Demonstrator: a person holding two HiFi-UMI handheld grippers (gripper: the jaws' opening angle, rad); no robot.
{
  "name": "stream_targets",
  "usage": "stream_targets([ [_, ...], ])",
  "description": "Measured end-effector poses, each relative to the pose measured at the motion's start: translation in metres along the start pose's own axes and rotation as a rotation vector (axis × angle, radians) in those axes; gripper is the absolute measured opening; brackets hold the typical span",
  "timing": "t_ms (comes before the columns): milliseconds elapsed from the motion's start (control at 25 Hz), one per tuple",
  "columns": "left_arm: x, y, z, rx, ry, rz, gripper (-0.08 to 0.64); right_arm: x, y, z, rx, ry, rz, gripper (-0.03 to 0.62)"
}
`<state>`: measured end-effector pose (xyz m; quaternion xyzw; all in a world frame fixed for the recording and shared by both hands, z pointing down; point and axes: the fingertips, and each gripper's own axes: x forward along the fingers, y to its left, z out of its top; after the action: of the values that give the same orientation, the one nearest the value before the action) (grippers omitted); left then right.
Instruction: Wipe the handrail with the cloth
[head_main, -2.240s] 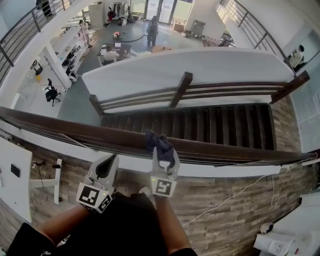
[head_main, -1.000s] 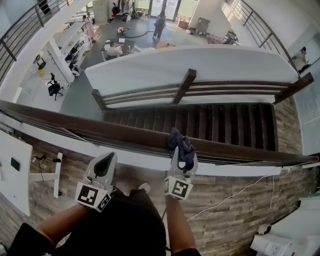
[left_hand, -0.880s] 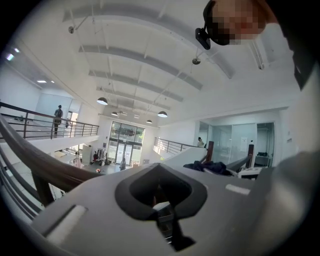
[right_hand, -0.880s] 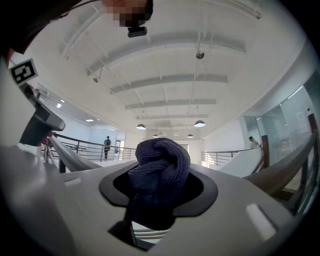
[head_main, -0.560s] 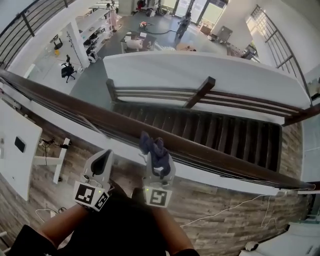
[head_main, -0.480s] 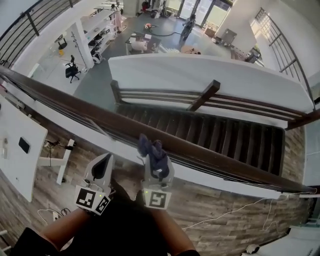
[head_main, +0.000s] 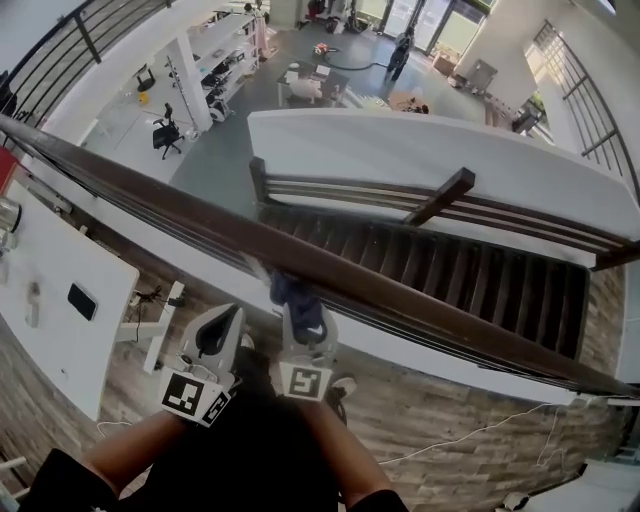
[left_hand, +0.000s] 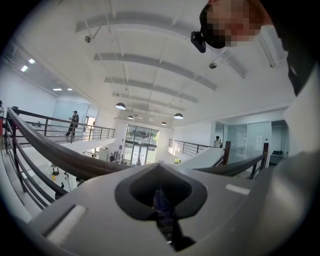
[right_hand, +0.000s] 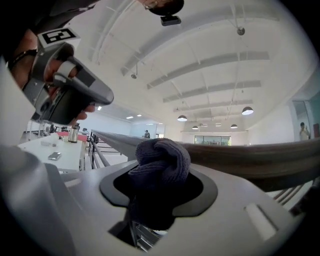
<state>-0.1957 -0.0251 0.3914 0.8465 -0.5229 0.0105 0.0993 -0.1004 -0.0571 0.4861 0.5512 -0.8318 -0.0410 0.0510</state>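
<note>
The dark brown handrail (head_main: 420, 297) runs on a slant from upper left to lower right in the head view. A dark blue knitted cloth (head_main: 293, 293) is bunched up against the rail's near side, and my right gripper (head_main: 301, 312) is shut on it. In the right gripper view the cloth (right_hand: 161, 159) bulges out between the jaws, with the handrail (right_hand: 265, 156) just beyond it. My left gripper (head_main: 223, 318) hangs below the rail to the left of the cloth, shut and holding nothing. In the left gripper view my left gripper (left_hand: 161, 202) shows closed jaws with the handrail (left_hand: 57, 156) behind them.
Beyond the rail a dark staircase (head_main: 470, 270) drops to a lower floor with desks and people. A white table (head_main: 50, 300) with a phone stands at the left. A white cable (head_main: 480, 435) lies on the wooden floor. Thin railing wires run under the handrail.
The right gripper has slid the cloth leftward along the handrail, away from the stair post. The left gripper has kept its place beside it, still shut.
</note>
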Motion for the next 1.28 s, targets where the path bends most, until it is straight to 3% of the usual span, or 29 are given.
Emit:
stream_targets([
  [120,0.002,0.019,0.003,0.039,-0.022,-0.010,0.000,0.020,0.006,-0.030,0.001,0.057,-0.021,0.186],
  [440,0.004,0.068,-0.005,0.040,-0.007,-0.035,0.000,0.059,0.008,-0.075,-0.001,0.112,-0.129,0.186],
  [800,0.018,0.072,-0.014,0.038,0.032,-0.127,0.000,0.067,0.012,-0.133,-0.014,0.303,-0.198,0.186],
  [1280,0.026,0.075,-0.017,0.057,0.059,-0.168,0.000,0.071,0.016,-0.133,-0.038,0.211,-0.194,0.186],
])
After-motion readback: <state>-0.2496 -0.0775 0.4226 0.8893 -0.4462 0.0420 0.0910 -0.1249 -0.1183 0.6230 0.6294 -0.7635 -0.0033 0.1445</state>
